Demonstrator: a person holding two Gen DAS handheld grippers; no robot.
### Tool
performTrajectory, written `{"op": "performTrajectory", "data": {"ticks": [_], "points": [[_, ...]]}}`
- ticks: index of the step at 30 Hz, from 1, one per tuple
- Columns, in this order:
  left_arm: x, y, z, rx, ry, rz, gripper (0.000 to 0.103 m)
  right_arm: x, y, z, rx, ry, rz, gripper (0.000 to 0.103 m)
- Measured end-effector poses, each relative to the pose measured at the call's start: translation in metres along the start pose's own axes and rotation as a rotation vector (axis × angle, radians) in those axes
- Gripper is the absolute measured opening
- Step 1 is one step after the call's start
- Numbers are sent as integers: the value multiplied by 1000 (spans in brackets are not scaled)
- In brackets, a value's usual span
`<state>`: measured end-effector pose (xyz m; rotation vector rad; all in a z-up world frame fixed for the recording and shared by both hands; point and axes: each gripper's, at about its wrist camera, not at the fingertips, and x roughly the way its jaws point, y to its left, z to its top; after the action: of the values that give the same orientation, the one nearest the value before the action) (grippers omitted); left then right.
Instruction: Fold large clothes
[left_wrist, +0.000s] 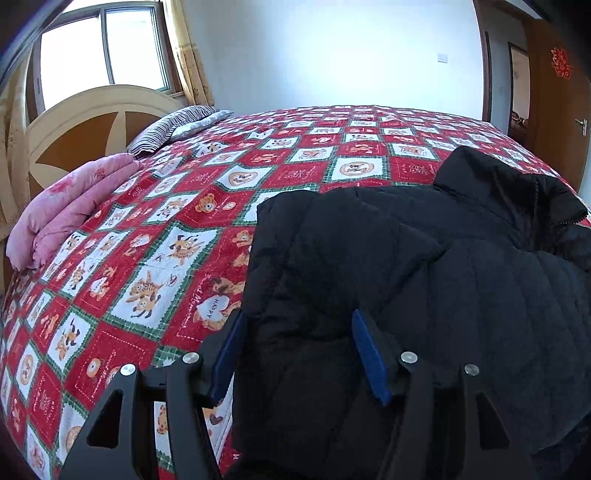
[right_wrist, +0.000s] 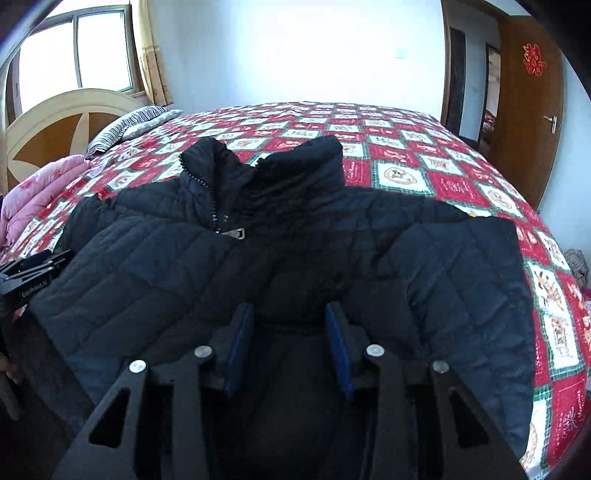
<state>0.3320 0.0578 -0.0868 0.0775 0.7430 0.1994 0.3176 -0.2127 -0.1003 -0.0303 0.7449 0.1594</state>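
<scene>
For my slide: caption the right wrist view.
Right gripper open over a black quilted jacket spread on a red patchwork bedspread.

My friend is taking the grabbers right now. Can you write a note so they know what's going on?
Left tool: open over the black jacket, near its left edge.
Right tool: open, fabric between its pads, not pinched yet.
Jacket: front up on the red patterned bedspread, collar far from you, both sleeves folded in.
Left: fold the body.
</scene>
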Motion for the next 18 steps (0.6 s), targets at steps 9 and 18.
{"op": "performTrajectory", "data": {"ticks": [9,18], "points": [[-22,11,14,34,57,-91,62,-18,2,10,11,42,-18,56],[-23,-6,113,85,83,-326,81,-24,-36,101,280,35,160,83]]}}
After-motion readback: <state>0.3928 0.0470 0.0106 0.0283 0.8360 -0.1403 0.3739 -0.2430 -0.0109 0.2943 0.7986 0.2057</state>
